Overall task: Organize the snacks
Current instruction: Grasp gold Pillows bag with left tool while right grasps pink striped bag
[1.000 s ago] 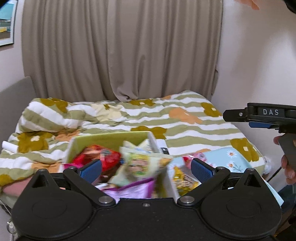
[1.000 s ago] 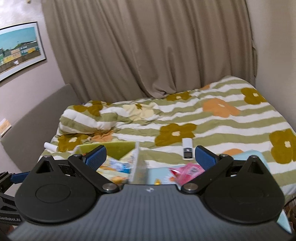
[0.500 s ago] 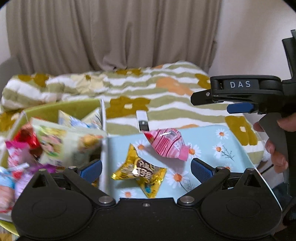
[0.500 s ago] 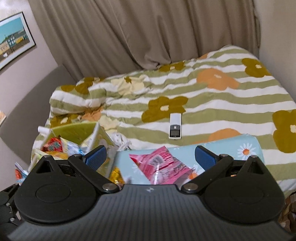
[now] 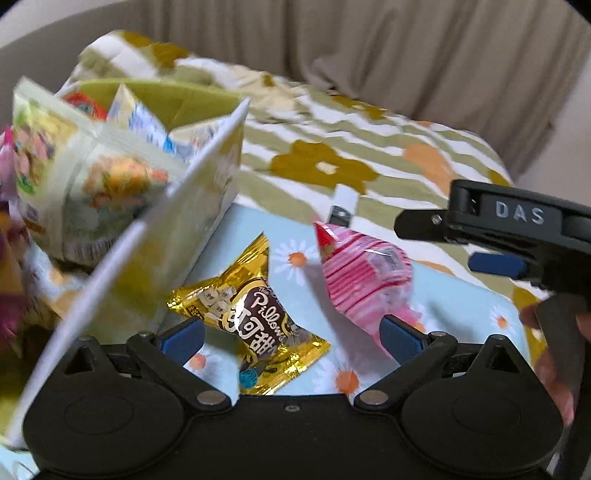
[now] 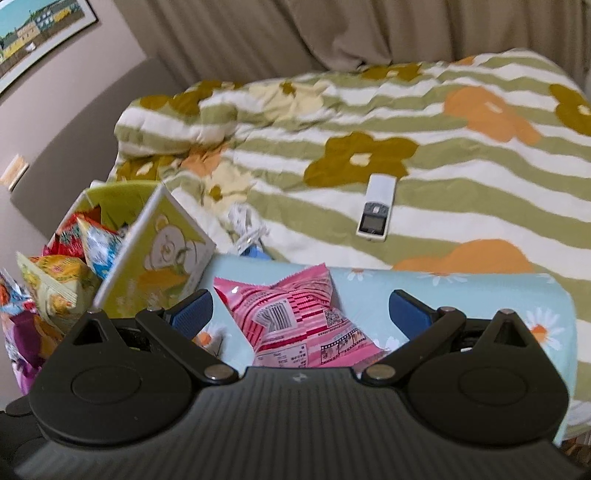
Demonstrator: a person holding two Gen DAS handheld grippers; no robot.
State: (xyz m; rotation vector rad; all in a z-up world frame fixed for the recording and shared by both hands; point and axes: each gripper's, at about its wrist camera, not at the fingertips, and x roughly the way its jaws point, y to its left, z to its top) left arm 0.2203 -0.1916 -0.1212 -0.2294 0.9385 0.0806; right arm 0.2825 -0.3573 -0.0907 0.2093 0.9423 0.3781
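A gold snack packet (image 5: 255, 321) and a pink striped packet (image 5: 364, 280) lie on a light blue daisy-print surface (image 5: 461, 306). My left gripper (image 5: 291, 338) is open, low over the gold packet, which lies between its fingers. My right gripper (image 6: 301, 314) is open just above the pink packet (image 6: 303, 321); its side also shows in the left wrist view (image 5: 495, 236). A green bear-print box (image 6: 162, 254) at left holds several snack packets (image 6: 59, 280).
A white remote (image 6: 376, 208) lies on the striped flower quilt (image 6: 461, 166) behind the blue surface. Curtains hang at the back, and a framed picture (image 6: 40, 27) hangs on the left wall. The box wall (image 5: 159, 236) stands close to my left gripper's left side.
Both grippers have tilted down and moved closer to the blue surface. The left one swung right from the box to the gold packet; the right one came over the pink packet.
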